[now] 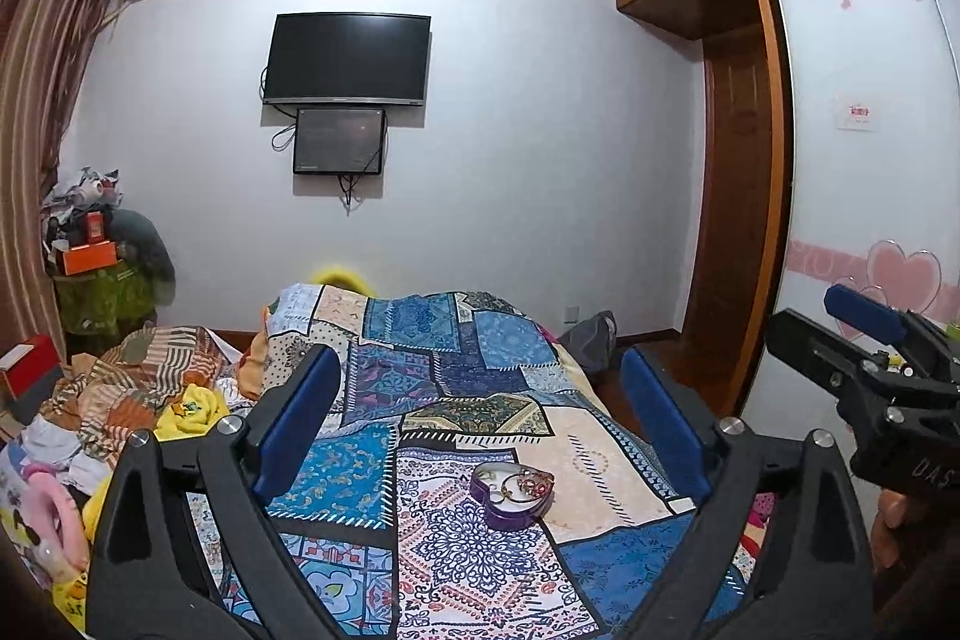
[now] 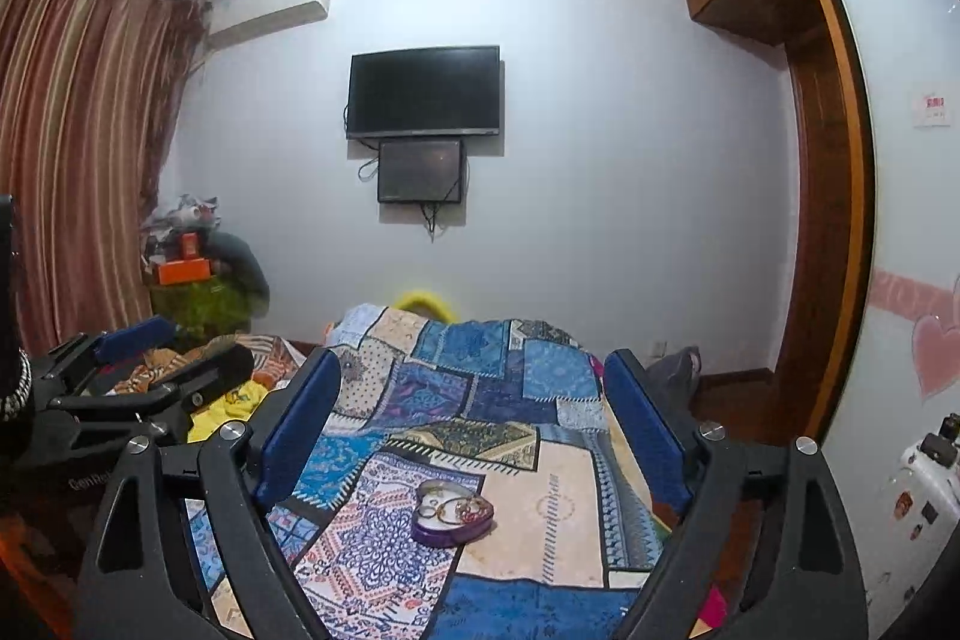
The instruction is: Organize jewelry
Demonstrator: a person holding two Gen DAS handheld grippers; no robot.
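Left tool [image 1: 480,424]: jaws wide apart, nothing between them. Right tool [image 2: 474,418]: same, wide apart and empty. Both point nearly level across the bed [image 1: 606,460], side by side; in the left view the right tool shows at 3 o'clock, in the right view the left tool shows at 9 o'clock.

Box [image 1: 510,496]: purple, heart-shaped, lid off or absent, resting on the patchwork quilt [image 1: 336,478]. It lies below and ahead of both tools, at about 6 o'clock in each view, clear of all fingers.

Jewelry [image 1: 525,484]: gold rings or bangles and a small reddish piece sit inside the box, on its pale lining. Individual pieces too small to name.

No loose jewelry visible on the quilt around the box. Clothes pile [image 1: 144,388] at 9 o'clock is unrelated.

Judgement: task looks at or near its end. Pieces are gathered in the box; both tools are free. What may remain: a lid, if there is one. None is in view.
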